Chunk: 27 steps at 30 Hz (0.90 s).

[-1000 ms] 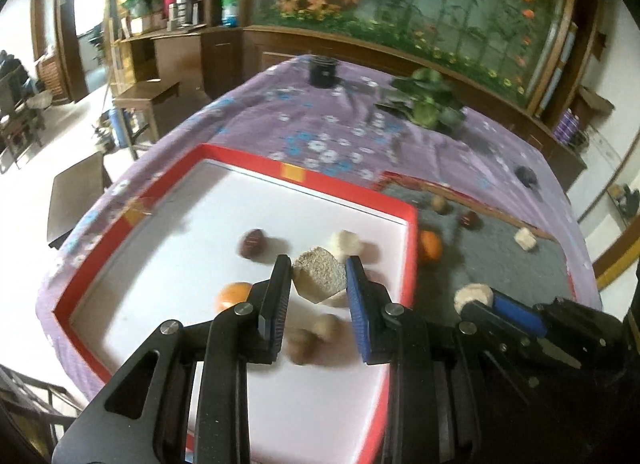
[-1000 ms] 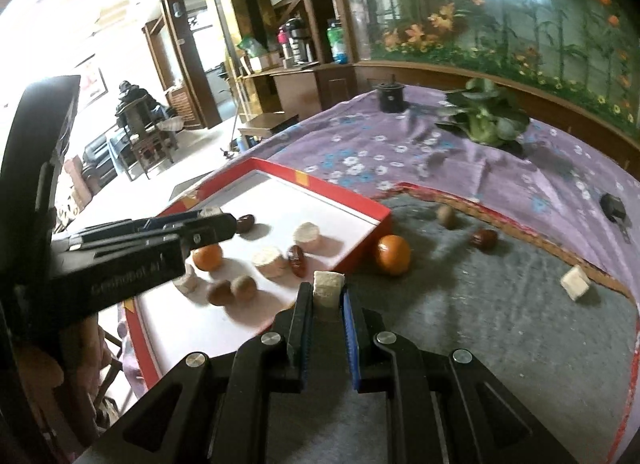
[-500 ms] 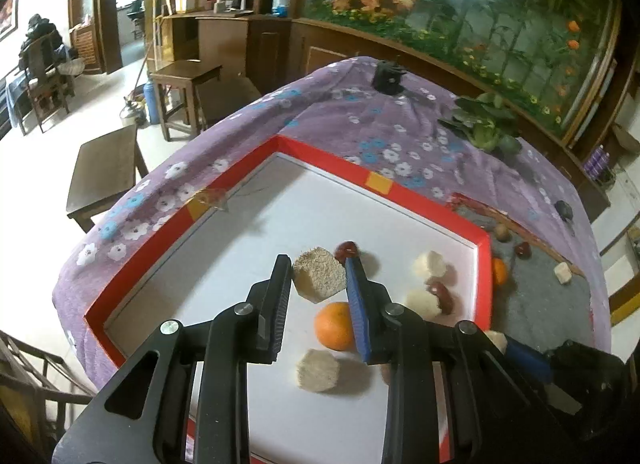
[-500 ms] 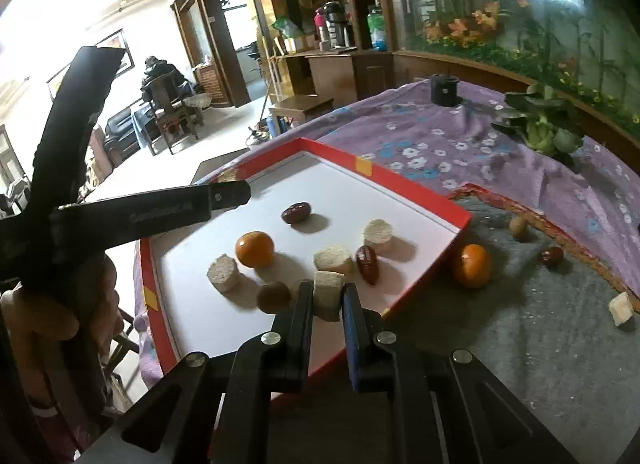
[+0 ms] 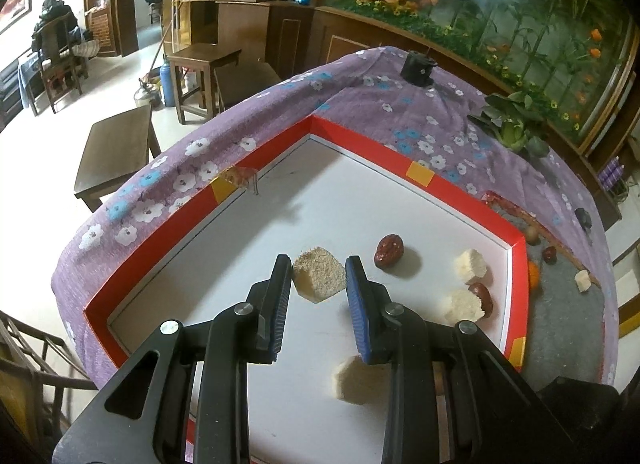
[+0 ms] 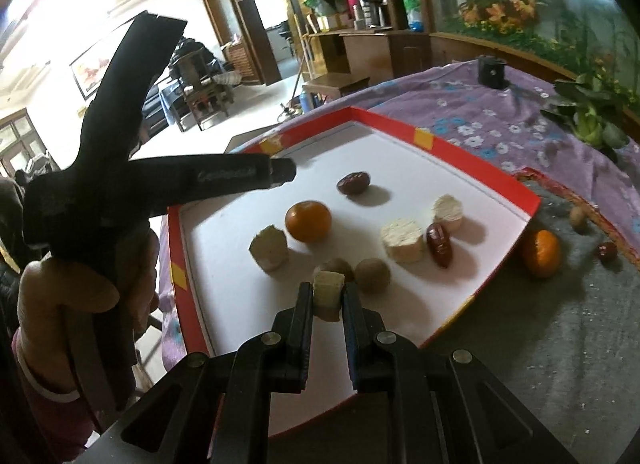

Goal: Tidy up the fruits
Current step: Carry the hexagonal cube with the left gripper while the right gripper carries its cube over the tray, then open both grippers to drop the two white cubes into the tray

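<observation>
Both claws have swung in over the red-rimmed tray (image 5: pixel 440 188). The left gripper (image 5: pixel 319 278) is clamped on a tan hexagonal chunk (image 5: pixel 319 279), the right gripper (image 6: pixel 327 296) on a pale cube (image 6: pixel 329 293); an orange (image 6: pixel 308 221) lies beyond it.

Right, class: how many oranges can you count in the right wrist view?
2. The first orange lies inside the red tray; the second orange sits outside it on the grey mat. The right gripper could hide another.
</observation>
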### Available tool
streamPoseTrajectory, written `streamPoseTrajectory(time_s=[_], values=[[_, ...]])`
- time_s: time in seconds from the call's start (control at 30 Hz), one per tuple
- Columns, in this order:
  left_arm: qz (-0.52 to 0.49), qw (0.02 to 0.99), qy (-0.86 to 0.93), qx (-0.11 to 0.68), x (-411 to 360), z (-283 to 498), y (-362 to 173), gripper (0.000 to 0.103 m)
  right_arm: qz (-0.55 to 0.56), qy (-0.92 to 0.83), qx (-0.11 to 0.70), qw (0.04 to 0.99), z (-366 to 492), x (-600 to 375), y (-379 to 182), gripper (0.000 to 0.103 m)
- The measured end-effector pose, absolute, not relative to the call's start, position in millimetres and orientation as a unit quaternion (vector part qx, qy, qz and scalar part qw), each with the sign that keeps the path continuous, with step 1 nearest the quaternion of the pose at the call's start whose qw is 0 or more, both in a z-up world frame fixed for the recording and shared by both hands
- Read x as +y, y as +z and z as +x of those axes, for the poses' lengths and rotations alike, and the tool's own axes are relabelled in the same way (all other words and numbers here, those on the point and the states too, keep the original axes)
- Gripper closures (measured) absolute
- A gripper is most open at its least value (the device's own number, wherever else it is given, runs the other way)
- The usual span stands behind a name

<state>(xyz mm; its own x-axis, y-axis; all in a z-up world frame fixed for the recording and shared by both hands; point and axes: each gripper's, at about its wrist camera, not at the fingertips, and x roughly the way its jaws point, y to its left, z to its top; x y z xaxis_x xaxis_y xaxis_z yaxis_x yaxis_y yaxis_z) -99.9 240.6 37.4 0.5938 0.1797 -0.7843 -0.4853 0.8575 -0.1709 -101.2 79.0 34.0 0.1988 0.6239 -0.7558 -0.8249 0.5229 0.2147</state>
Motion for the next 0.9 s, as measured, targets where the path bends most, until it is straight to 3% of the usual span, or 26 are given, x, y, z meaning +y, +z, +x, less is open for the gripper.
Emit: streamPoseTrajectory(time_s=[0.57,0.6,0.73,0.9], values=[[-0.184,0.860,0.201,0.430,237.6,-96.7,24.3,0.076,-0.129,0.474,0.422,0.762,-100.5,77.3,27.2,0.088],[-0.183,0.860,0.203,0.431,237.3,-96.9,24.2,0.074,-0.125,0.475,0.420,0.763,-100.3,75.6,28.9,0.088],[-0.187,0.863,0.203,0.423,235.5,-98.7,28.0,0.049,-0.117,0.473,0.411,0.770,-100.3,69.3,36.5,0.088],[-0.169,0.870,0.211,0.413,228.8,-100.4,37.7,0.045,-0.093,0.468,0.393,0.786,-98.5,57.0,47.7,0.087]])
